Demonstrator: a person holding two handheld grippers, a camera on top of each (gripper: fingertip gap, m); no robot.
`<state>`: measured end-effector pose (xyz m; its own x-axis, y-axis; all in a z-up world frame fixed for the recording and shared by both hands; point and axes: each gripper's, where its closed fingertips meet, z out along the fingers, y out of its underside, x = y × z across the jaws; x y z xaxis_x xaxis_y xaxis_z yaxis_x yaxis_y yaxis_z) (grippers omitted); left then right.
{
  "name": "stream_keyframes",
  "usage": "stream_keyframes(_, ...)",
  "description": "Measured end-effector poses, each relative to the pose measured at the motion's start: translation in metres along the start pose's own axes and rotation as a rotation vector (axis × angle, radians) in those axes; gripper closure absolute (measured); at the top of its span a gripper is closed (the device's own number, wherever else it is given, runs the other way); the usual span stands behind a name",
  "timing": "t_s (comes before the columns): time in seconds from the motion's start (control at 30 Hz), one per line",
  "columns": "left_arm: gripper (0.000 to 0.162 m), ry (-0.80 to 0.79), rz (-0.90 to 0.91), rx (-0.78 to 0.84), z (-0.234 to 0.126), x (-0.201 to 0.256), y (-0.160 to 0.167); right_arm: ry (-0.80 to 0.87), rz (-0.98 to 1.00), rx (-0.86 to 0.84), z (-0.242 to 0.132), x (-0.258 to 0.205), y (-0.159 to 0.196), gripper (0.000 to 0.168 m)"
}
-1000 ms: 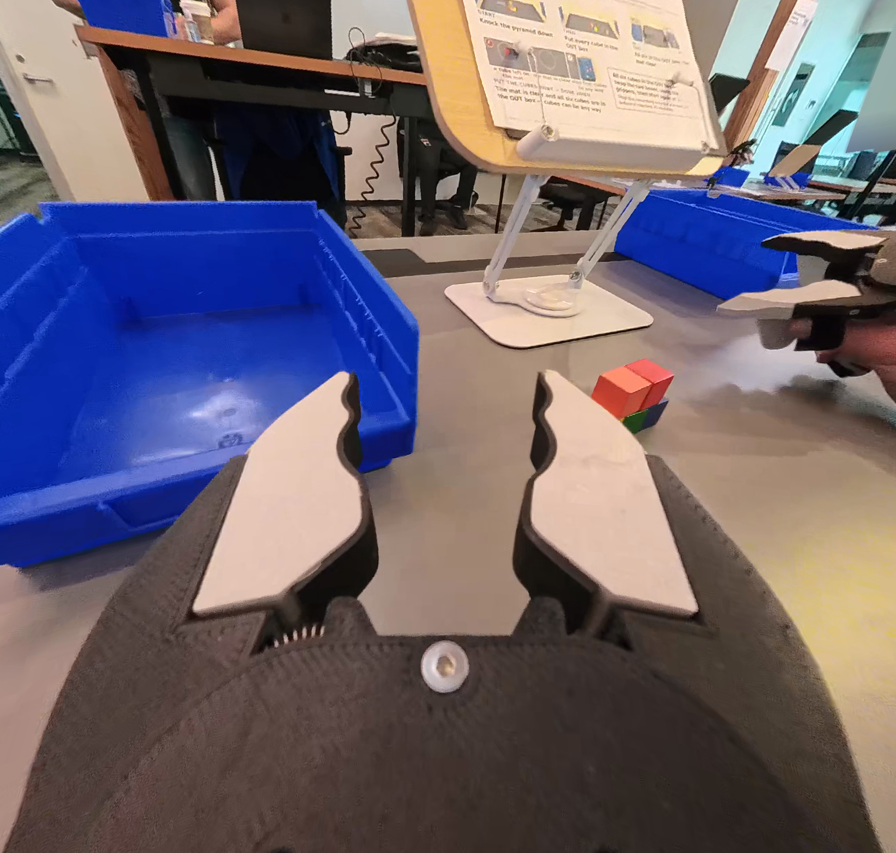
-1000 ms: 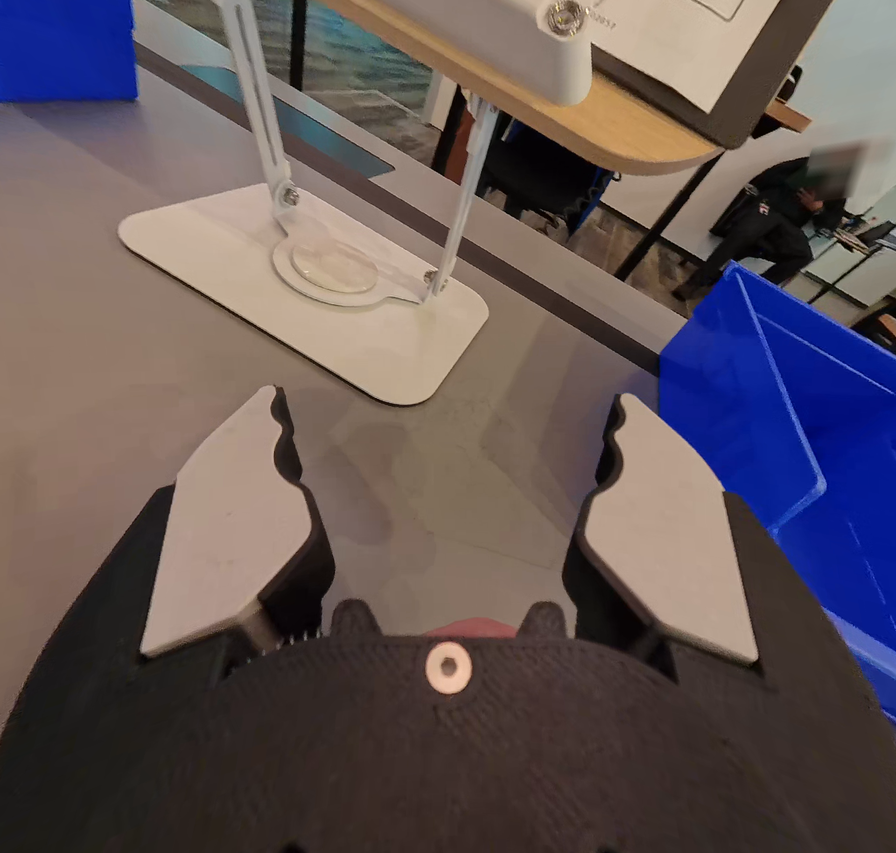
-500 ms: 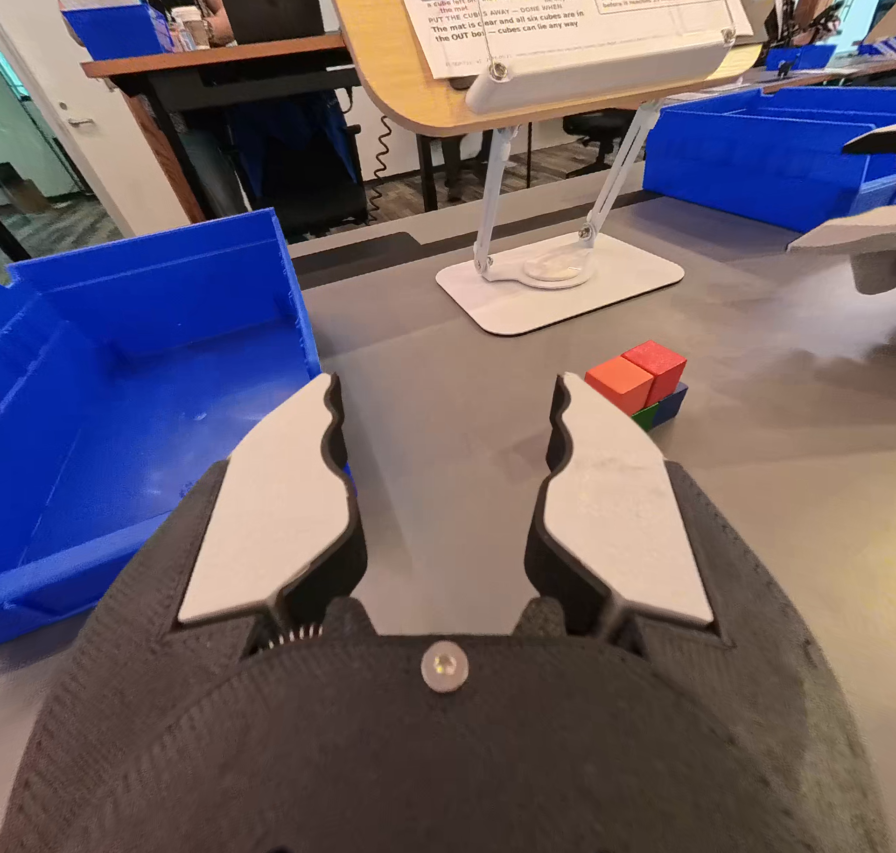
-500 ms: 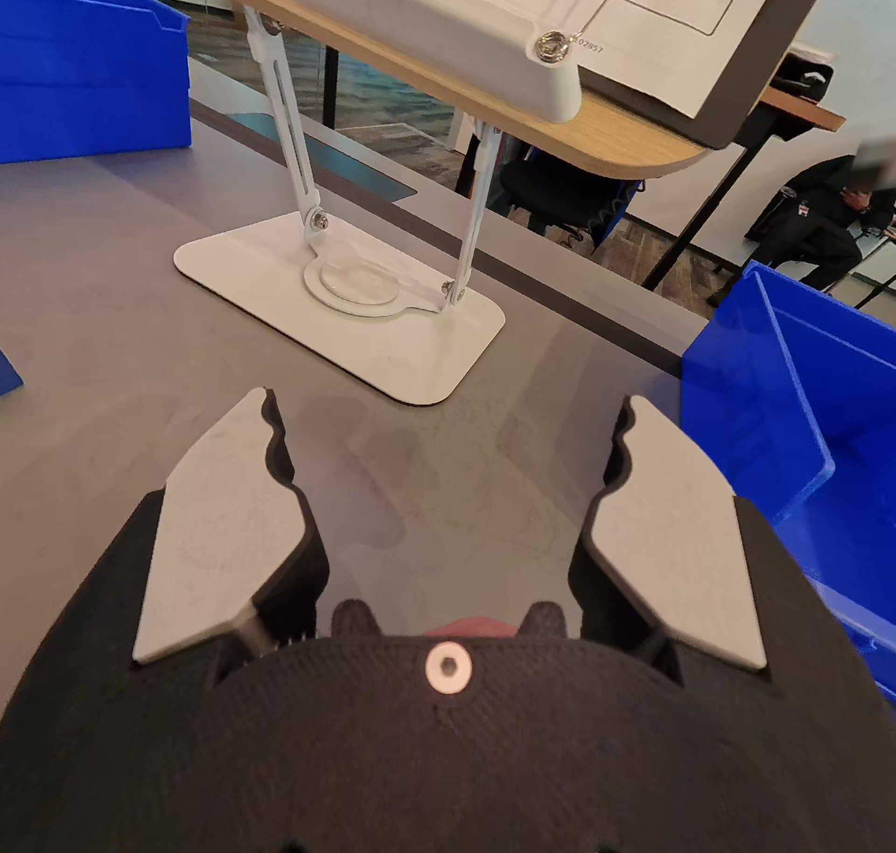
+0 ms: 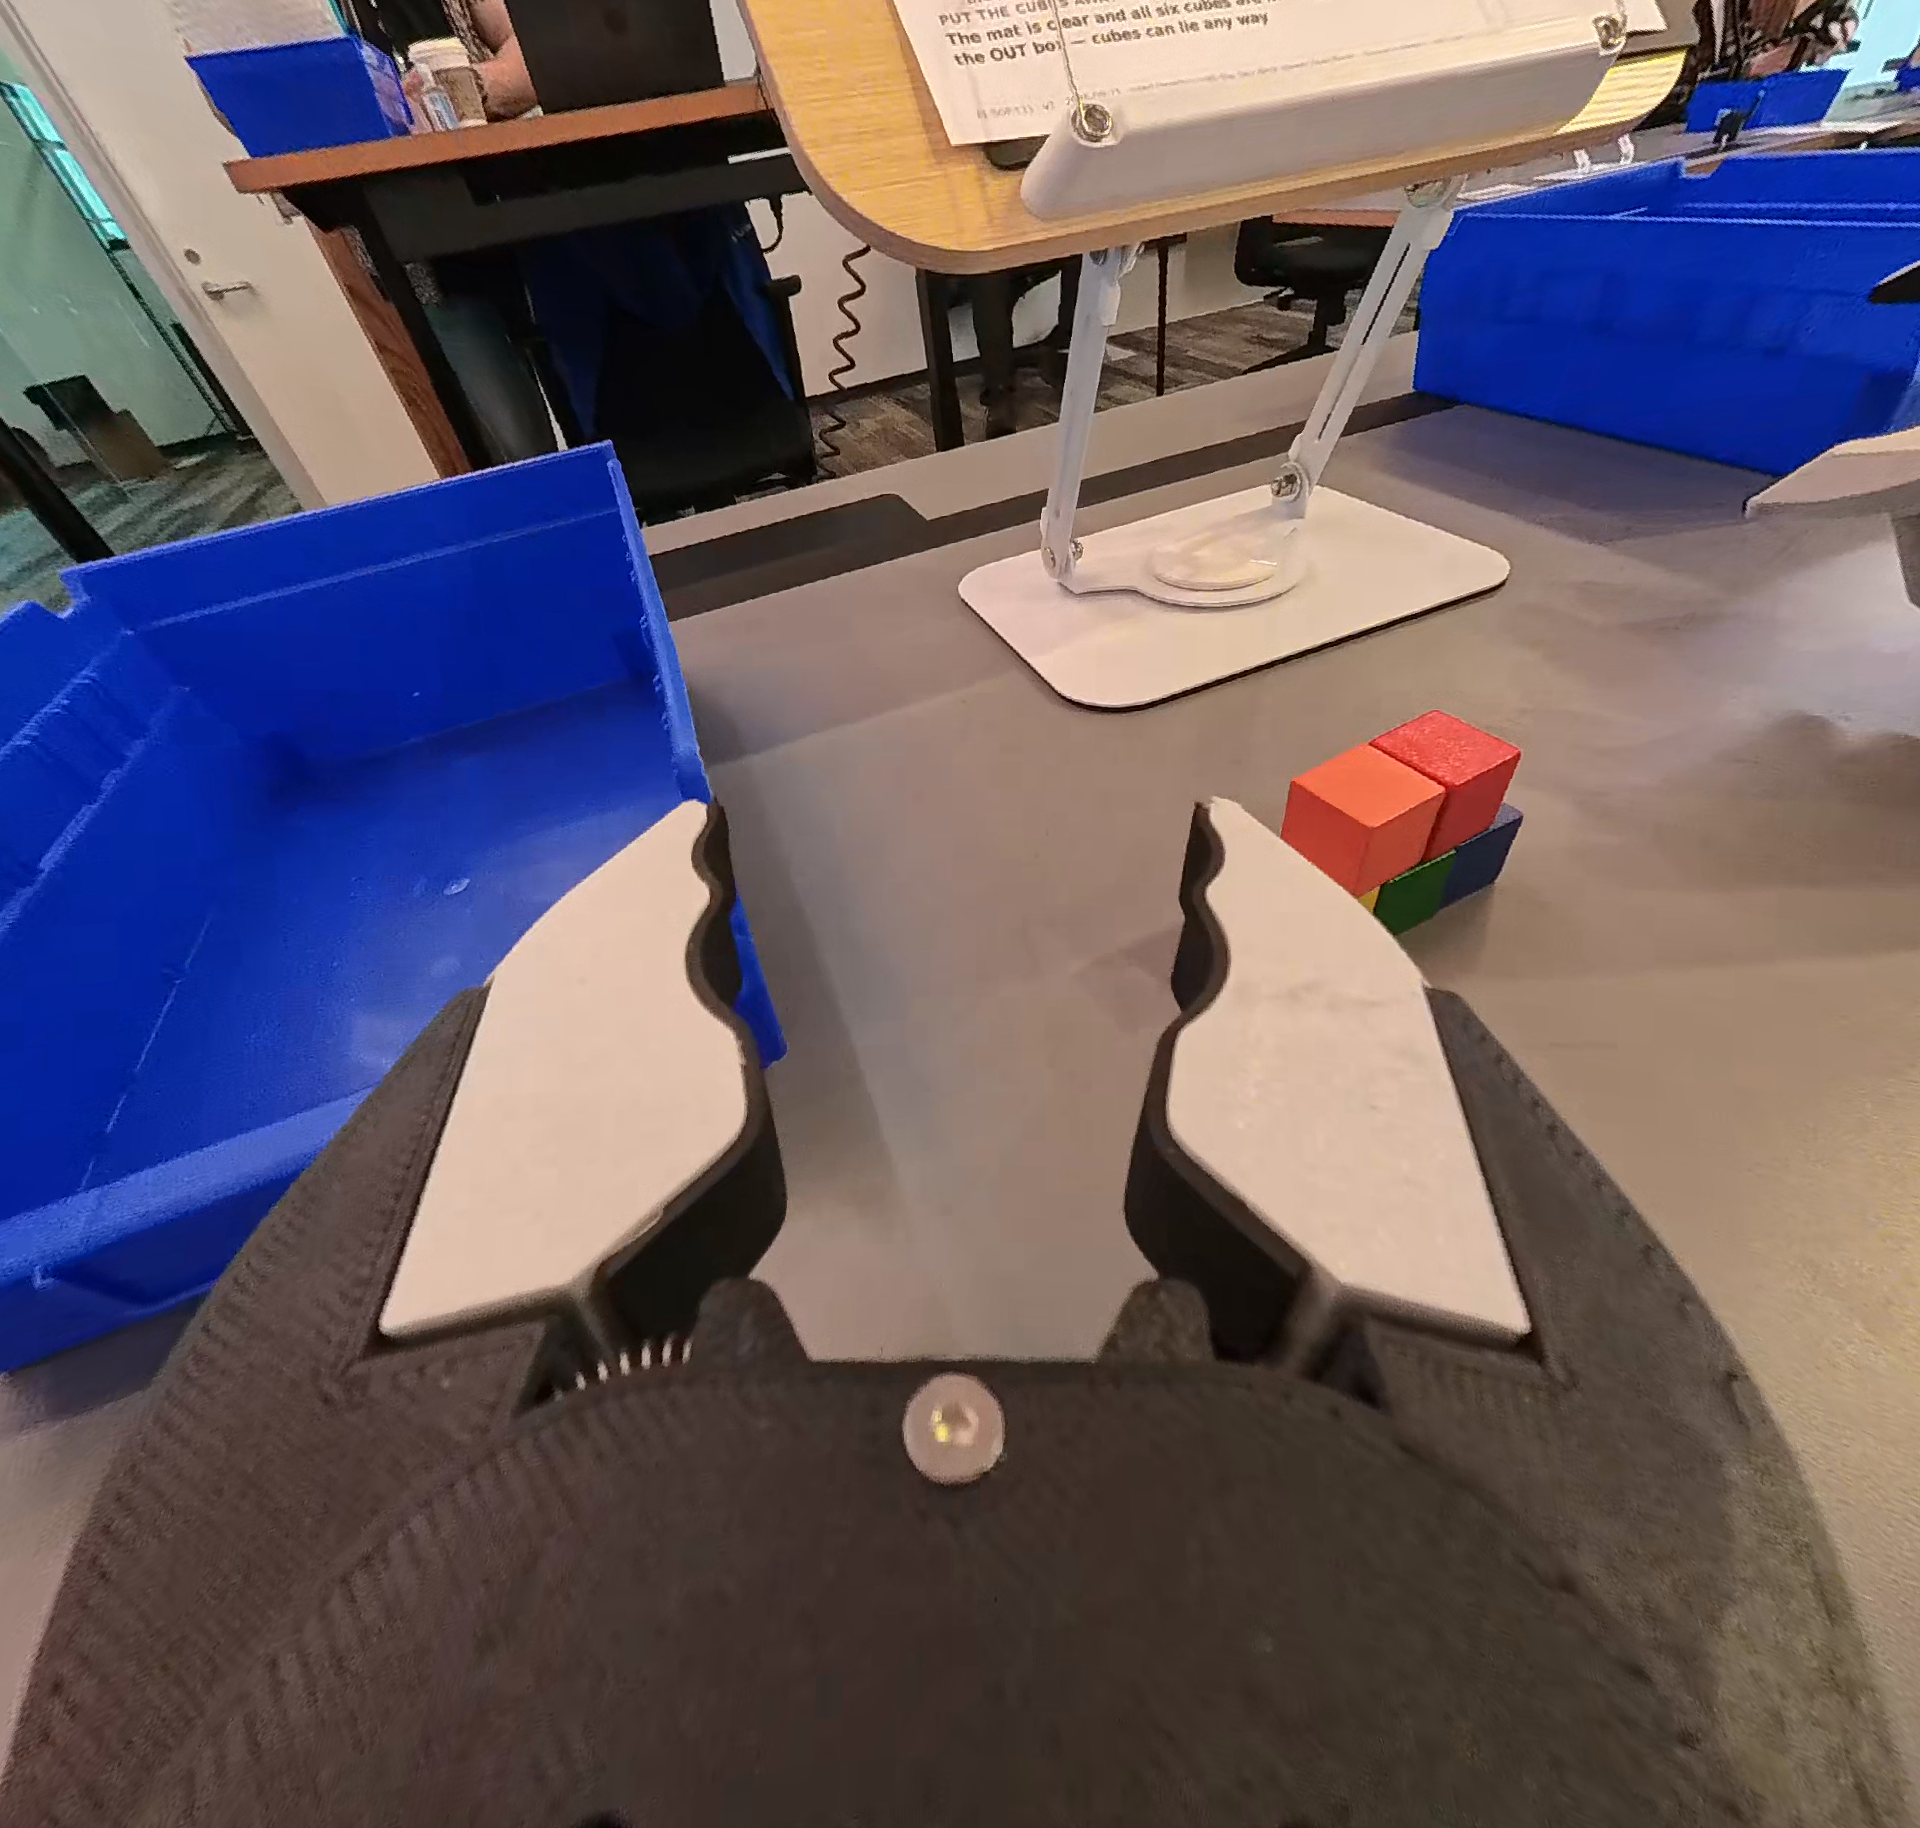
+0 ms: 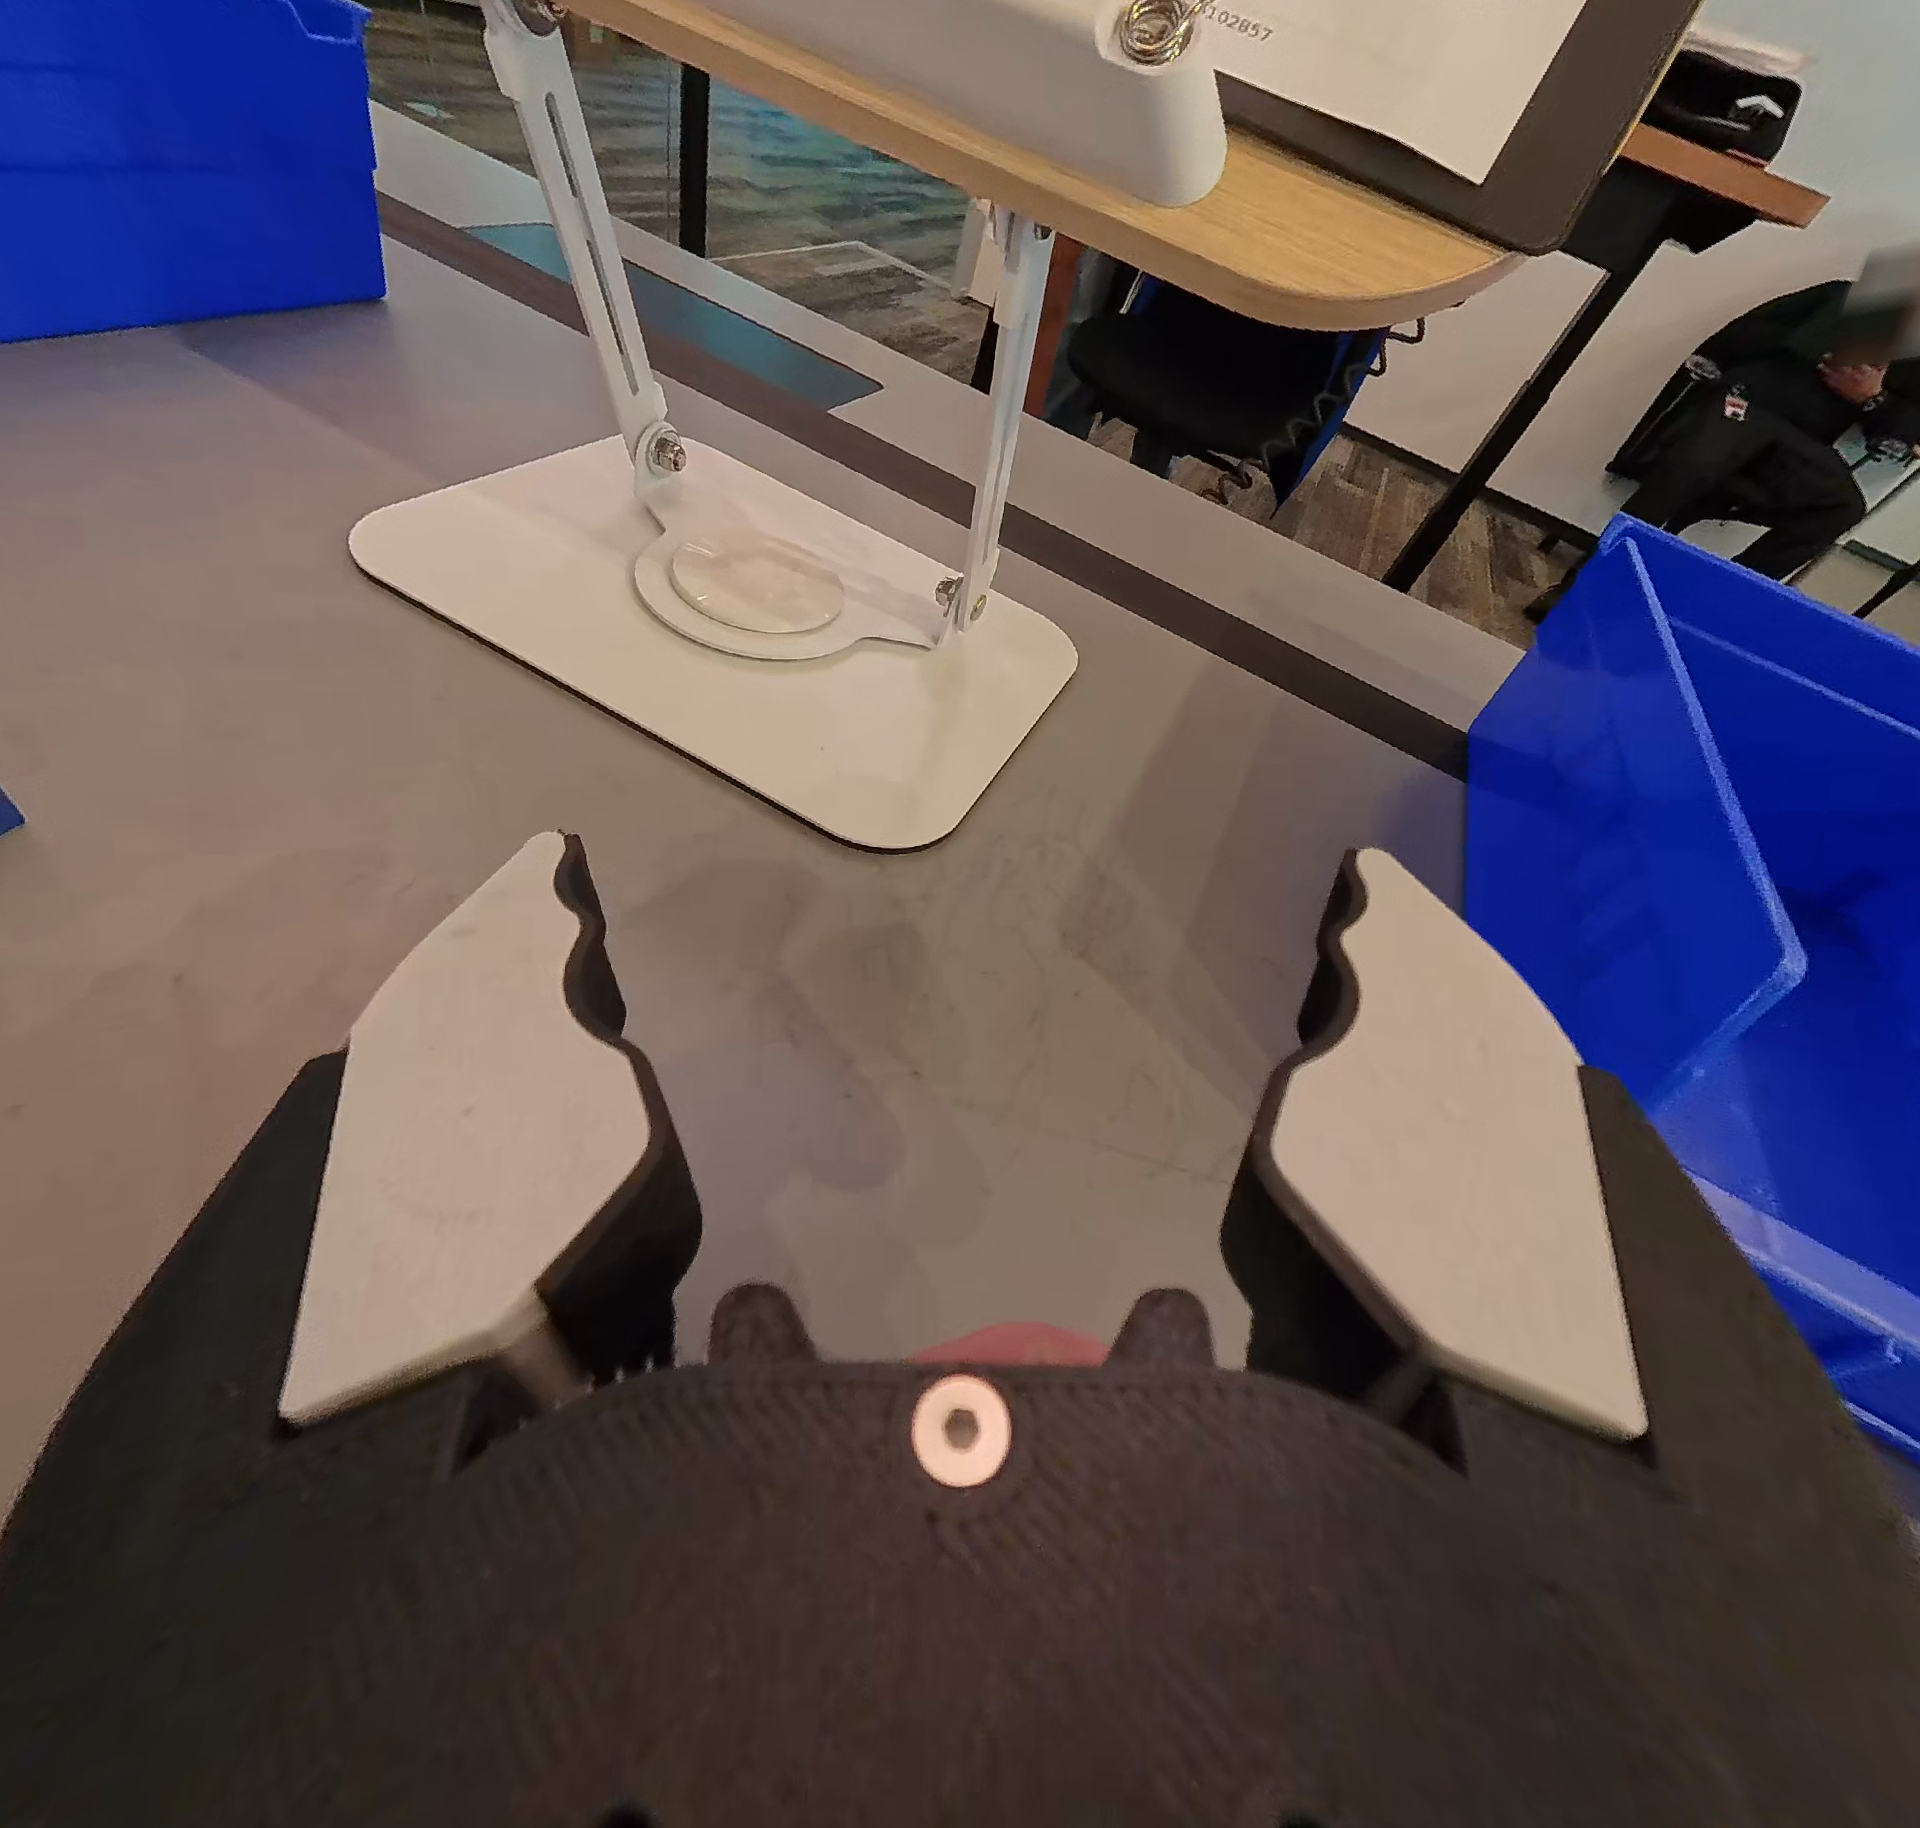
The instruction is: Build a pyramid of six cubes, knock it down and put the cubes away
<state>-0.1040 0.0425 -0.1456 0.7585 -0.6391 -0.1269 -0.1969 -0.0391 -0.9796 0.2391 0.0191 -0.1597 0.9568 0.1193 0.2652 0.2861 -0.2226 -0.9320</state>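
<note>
In the left wrist view a small stack of cubes stands on the grey table to the right of my fingers: an orange cube point(image 5: 1356, 814) and a red cube point(image 5: 1449, 758) sit on a yellow, a green point(image 5: 1415, 891) and a dark blue cube point(image 5: 1484, 853). My left gripper point(image 5: 954, 822) is open and empty, above bare table to the left of the stack. My right gripper point(image 6: 954, 848) is open and empty over bare table; one of its fingertips point(image 5: 1839, 479) shows at the right edge of the left wrist view. No cubes show in the right wrist view.
An empty blue bin point(image 5: 343, 698) stands left of my left gripper. Another blue bin point(image 6: 1683, 843) stands at the right of my right gripper, also in the left wrist view point(image 5: 1662, 324). A white stand point(image 5: 1226, 599) holding an instruction board point(image 5: 1195, 33) stands behind the cubes. A desk and seated people are beyond.
My left gripper has swung right, so the blue bin slid left in its view and the cubes came nearer. My right gripper has drawn back a little. Both stayed open.
</note>
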Motion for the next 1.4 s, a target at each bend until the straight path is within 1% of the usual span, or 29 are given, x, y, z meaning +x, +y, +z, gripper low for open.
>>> stream_keyframes(0.27, 0.080, -0.003, -0.031, 0.016, -0.001, -0.003, -0.002, 0.006, -0.009, -0.002, 0.000, 0.000, 0.000, 0.039)
stream_keyframes(1.2, 0.077, -0.013, -0.010, 0.013, 0.000, -0.001, -0.002, 0.006, -0.017, 0.005, -0.001, 0.000, -0.001, 0.037)
stream_keyframes(1.3, 0.074, -0.025, -0.015, 0.012, 0.000, -0.002, -0.002, 0.006, -0.017, 0.007, 0.000, 0.000, -0.001, 0.036)
stream_keyframes(1.4, 0.066, -0.100, -0.013, -0.003, 0.000, -0.014, 0.000, 0.007, -0.022, 0.008, 0.000, -0.001, -0.002, 0.034)
